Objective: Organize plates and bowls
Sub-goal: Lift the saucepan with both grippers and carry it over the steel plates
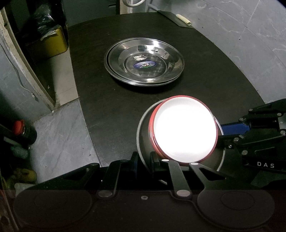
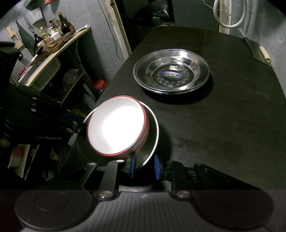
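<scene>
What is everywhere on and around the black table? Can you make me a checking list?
Surface: black table, dark and matte.
Job's things: steel plates stacked mid-table; white bowl with a red rim, sitting tilted inside a steel bowl.
Clutter: cleaver with a pale handle at the far edge.
Grippers: left claw shut on the steel bowl's rim; right claw shut on the same rim from the other side.
Cables: white hose looped behind the table; thin wire on the wall.
Surroundings: shelf with bottles, red-lidded jar, grey tile floor.
</scene>
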`<state>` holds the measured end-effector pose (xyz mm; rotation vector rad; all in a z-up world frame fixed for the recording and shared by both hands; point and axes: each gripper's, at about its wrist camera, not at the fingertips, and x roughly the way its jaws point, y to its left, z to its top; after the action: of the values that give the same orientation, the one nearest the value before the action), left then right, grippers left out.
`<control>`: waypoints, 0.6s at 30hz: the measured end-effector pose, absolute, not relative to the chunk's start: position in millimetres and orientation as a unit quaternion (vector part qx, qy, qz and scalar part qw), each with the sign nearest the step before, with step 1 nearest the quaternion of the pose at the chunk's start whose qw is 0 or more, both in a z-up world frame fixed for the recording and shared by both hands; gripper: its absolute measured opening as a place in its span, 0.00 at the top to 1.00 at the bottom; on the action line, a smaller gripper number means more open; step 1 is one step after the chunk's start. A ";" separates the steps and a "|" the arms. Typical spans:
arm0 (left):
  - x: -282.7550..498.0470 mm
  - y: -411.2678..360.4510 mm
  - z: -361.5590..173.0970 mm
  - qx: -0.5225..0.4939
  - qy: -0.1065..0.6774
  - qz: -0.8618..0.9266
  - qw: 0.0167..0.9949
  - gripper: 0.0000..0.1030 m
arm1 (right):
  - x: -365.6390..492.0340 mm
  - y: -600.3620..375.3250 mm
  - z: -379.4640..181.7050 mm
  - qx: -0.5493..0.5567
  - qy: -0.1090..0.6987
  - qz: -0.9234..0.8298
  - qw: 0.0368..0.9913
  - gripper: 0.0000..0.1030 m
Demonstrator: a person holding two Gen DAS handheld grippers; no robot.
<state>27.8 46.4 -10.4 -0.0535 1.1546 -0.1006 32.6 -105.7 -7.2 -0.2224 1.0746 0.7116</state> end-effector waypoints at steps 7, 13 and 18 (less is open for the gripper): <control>29.1 46.9 -10.3 -0.029 0.549 -0.047 0.834 0.87 | 34.0 -106.9 -7.6 -0.101 0.501 0.330 0.794 0.78; 29.7 46.6 -10.5 -0.024 0.549 -0.051 0.834 0.87 | 37.0 -108.6 -8.5 -0.085 0.510 0.329 0.790 0.78; 30.6 47.9 -10.3 -0.032 0.552 -0.049 0.832 0.88 | 36.2 -108.0 -6.9 -0.082 0.513 0.325 0.790 0.80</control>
<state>30.6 47.9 -10.3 -0.0680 1.1700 -0.1039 36.2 -108.0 -6.9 -0.1759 1.1039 0.6998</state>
